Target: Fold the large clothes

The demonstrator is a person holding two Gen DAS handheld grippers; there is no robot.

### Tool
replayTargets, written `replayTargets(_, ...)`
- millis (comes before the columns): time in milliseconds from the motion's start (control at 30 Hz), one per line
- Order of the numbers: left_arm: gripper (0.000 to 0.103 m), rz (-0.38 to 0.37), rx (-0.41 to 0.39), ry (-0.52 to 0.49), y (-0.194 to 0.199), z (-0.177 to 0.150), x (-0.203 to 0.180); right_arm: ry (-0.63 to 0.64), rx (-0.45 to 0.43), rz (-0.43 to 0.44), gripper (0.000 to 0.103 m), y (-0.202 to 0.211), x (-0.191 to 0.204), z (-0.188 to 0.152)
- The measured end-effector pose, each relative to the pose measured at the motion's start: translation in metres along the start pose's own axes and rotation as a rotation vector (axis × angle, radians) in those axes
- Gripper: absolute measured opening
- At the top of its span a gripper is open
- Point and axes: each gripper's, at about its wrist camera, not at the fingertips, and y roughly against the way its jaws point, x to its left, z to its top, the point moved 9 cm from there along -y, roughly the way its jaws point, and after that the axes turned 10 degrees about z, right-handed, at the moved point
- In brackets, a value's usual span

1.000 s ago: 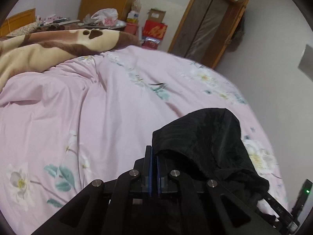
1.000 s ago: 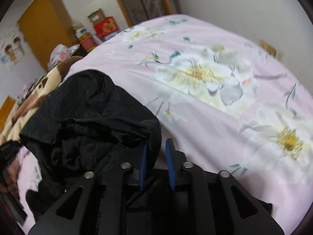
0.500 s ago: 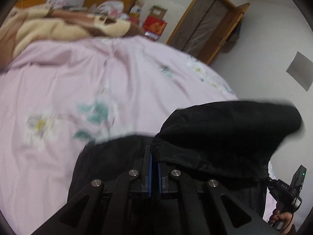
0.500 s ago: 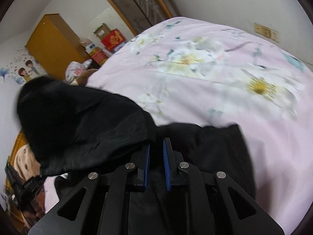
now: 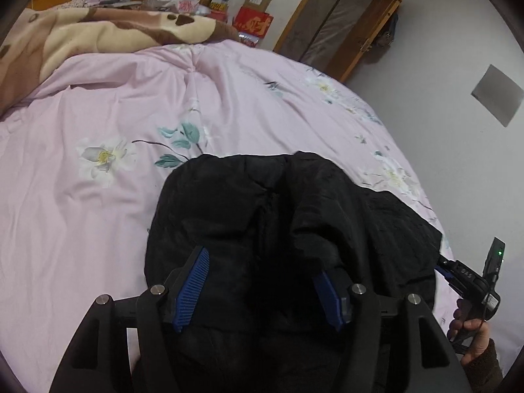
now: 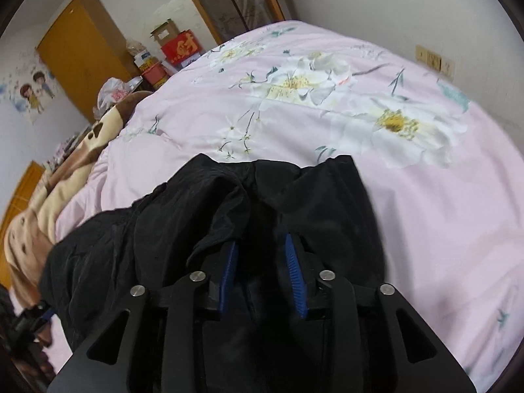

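A black padded garment (image 5: 262,216) lies folded over on the pink flowered bedspread (image 5: 98,196). It also fills the lower middle of the right wrist view (image 6: 294,196). My left gripper (image 5: 262,262) is open, its blue pads (image 5: 196,271) spread wide just above the near part of the garment. My right gripper (image 6: 260,249) is open too, its pads (image 6: 291,262) apart over the black cloth. The right gripper also shows at the right edge of the left wrist view (image 5: 471,278), beside the garment's edge.
A brown and cream blanket (image 5: 98,32) lies bunched at the far left of the bed. Boxes, bags and a wooden wardrobe (image 6: 82,49) stand behind it. A wooden door (image 5: 344,23) and a white wall lie beyond the bed's right side.
Both grippers held the black garment in the air and carried it over. They have laid it folded on the bed and opened, letting go of it.
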Motion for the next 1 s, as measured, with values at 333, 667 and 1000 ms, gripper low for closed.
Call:
replayTargets(333,0.081,-0.083,0.144,0.137,-0.018,-0.015,0.012,-0.072,-0.014,0.175,0.034,0.039,0.008,-0.029)
replayTargets(667,0.082,-0.202,0.081,-0.093,0.021,-0.038,-0.066,0.023,0.155,0.463,0.056,0.006,0.102,-0.088)
replayTargets(1000,0.082,-0.128,0.028,-0.244,0.025,-0.064,-0.082,0.003,0.173,0.528,0.008,-0.001,0.132,-0.067)
